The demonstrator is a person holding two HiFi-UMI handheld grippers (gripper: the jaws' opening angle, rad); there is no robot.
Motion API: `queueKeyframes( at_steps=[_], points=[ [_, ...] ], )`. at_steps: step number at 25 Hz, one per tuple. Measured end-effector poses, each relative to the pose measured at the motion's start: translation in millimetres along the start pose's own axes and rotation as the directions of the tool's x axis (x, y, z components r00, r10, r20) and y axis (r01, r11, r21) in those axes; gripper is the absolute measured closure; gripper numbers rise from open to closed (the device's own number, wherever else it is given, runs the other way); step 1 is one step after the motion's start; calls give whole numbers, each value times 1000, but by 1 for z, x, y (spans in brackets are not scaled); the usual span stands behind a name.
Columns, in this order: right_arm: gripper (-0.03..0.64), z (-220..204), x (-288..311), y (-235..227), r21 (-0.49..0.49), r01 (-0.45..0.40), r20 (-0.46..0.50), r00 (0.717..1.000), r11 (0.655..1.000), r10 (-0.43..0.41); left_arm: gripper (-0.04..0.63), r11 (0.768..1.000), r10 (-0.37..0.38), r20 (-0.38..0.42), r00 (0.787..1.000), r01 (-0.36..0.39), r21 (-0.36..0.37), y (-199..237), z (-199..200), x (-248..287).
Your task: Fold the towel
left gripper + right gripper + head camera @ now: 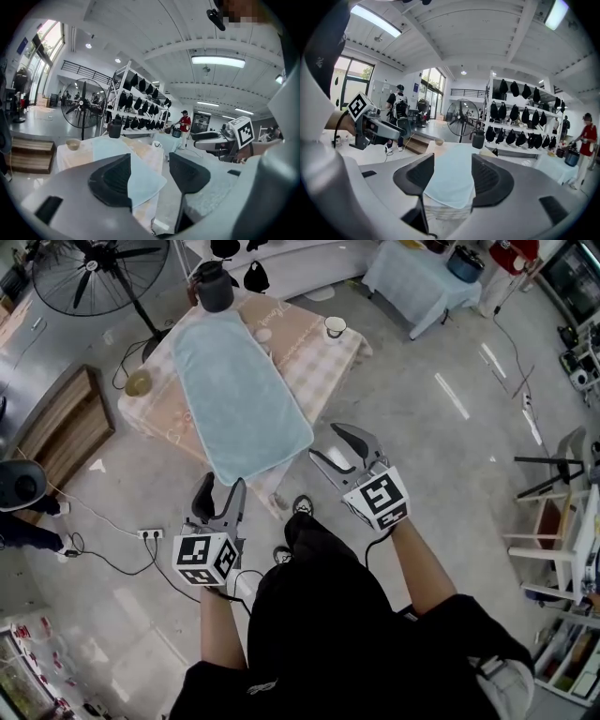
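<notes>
Two near corners offer the best hold on the towel (242, 395), which is spread flat and lengthwise on the bench (323, 357), its near end apparently draped a little over the bench's front edge. It is judged to be light, soft and limp. It is likely to sag and crease once lifted, so each corner should be pinched a little way in from the hem and both raised together. The left gripper (223, 486) and the right gripper (324, 442) are held short of the bench, apart from the towel, each with jaws spread and nothing between them. Whether the towel is a single layer cannot be made out, nor how far its near end hangs down. Its far end is seen close to a dark jug (214, 287), though contact between them cannot be judged.
</notes>
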State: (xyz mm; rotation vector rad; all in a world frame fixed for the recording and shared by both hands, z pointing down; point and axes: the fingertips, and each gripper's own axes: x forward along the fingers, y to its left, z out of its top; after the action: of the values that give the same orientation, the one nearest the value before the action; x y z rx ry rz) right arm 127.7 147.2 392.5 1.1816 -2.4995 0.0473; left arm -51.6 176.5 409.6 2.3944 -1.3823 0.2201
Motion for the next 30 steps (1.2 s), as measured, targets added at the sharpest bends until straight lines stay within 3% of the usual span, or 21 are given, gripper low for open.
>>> queueKeyframes(
  at_steps=[7, 11, 13, 16, 22, 24, 27, 30],
  points=[
    [390, -36, 57, -38, 17, -143, -92, 985, 990, 144, 356, 1000, -10, -153, 988, 14, 19, 30, -35, 66],
    [390, -75, 89, -50, 60, -270, -165, 947, 961, 276, 357, 991, -96, -267, 959, 117, 64, 31, -78, 105],
    [390, -99, 99, -48, 75, -329, -206, 918, 941, 337, 357, 983, -123, -353, 928, 162, 85, 31, -108, 112],
    [390, -137, 108, -41, 48, -401, -294, 870, 915, 396, 357, 984, -96, -456, 885, 154, 92, 46, -146, 112],
    [390, -193, 124, -30, 85, -461, -390, 800, 883, 455, 357, 965, -39, -615, 788, 189, 181, 70, -193, 114],
    [390, -206, 128, -27, 86, -472, -417, 783, 877, 462, 357, 937, -49, -660, 750, 264, 231, 71, -210, 116],
    [390, -217, 134, -24, 97, -479, -432, 769, 872, 471, 357, 867, -46, -730, 682, 390, 310, 73, -232, 115],
    [390, -226, 138, -21, 92, -493, -458, 750, 865, 477, 357, 824, -42, -772, 634, 459, 332, 79, -244, 114]
  ],
)
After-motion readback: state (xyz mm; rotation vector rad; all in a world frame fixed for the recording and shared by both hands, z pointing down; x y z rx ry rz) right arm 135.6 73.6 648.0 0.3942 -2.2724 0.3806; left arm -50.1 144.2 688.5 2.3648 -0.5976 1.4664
